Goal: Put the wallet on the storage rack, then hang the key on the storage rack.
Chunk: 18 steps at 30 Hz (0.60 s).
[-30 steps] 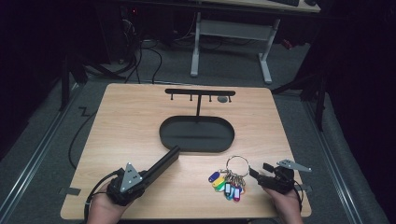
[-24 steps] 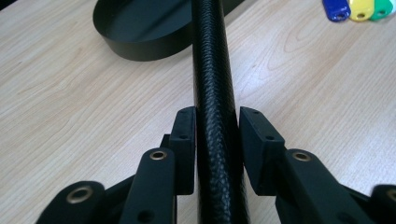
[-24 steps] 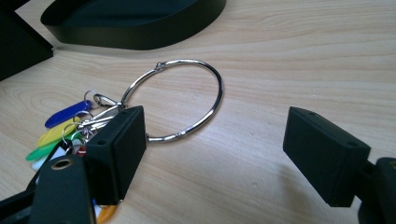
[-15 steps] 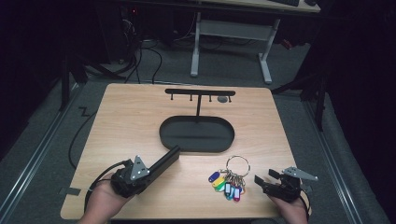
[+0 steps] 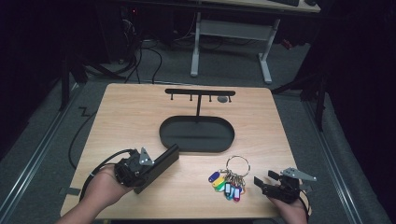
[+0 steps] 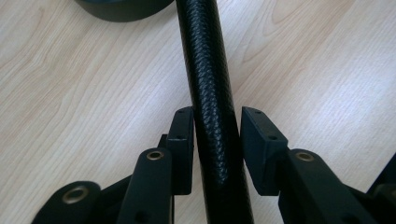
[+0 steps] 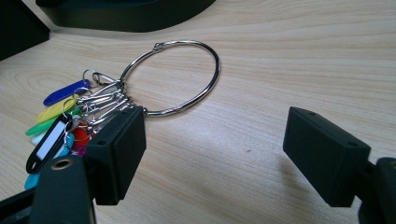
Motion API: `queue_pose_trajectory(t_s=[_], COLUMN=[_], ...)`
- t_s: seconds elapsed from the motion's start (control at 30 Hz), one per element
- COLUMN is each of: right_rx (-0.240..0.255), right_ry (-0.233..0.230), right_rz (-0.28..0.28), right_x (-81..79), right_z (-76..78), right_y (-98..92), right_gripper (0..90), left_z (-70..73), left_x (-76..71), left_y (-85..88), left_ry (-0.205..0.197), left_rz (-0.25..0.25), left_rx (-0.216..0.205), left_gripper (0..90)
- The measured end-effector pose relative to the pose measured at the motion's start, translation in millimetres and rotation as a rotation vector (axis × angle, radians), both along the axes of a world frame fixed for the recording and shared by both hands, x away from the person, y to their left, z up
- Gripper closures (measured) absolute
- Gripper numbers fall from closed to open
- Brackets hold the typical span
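Observation:
A long black case with a leather grain (image 6: 205, 70) runs between the jaws of my left gripper (image 6: 217, 126). The left pad lies against it and a gap shows at the right pad; the jaws have just been opening. In the high view the case (image 5: 164, 159) slants toward the black oval tray (image 5: 196, 144) at the foot of a T-shaped hook stand (image 5: 198, 95), with the left gripper (image 5: 150, 170) at the case's near end. My right gripper (image 7: 215, 149) stands open just right of a steel key ring (image 7: 173, 77) carrying several coloured tags (image 5: 226, 184). Nothing is between its pads.
The wooden table (image 5: 130, 121) has bare wood left of and behind the tray. A cable trails from the left gripper off the near-left edge. Beyond the table stand desk legs and floor cables in the dark.
My left gripper has shifted a little away from the near edge with the black case, and its jaws stand wider. The right gripper has barely moved.

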State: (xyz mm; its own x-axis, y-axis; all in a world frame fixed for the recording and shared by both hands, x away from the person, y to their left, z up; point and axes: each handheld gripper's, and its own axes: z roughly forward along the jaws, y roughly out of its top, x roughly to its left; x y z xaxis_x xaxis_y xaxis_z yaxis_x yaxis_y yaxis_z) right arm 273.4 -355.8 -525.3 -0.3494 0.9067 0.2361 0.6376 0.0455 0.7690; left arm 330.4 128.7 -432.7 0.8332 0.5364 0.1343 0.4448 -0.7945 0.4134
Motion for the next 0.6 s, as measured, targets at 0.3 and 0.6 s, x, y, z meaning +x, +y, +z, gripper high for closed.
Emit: queue_pose_trajectory(t_s=[0.3,0.6], right_rx=[0.001,0.021], right_ry=[0.008,-0.01], right_rz=[0.02,0.028], right_x=[2.6,0.3], right_z=[-1.8,1.4], right_y=[0.6,-1.6], right_gripper=[21.9,22.3], left_z=[-0.5,1.1], left_x=[5.1,-1.3], left_y=[-10.0,-16.4], left_ry=[0.039,-0.025], left_rz=[0.012,-0.022], left_rx=[0.03,0.069], left_gripper=[69.9,74.4])
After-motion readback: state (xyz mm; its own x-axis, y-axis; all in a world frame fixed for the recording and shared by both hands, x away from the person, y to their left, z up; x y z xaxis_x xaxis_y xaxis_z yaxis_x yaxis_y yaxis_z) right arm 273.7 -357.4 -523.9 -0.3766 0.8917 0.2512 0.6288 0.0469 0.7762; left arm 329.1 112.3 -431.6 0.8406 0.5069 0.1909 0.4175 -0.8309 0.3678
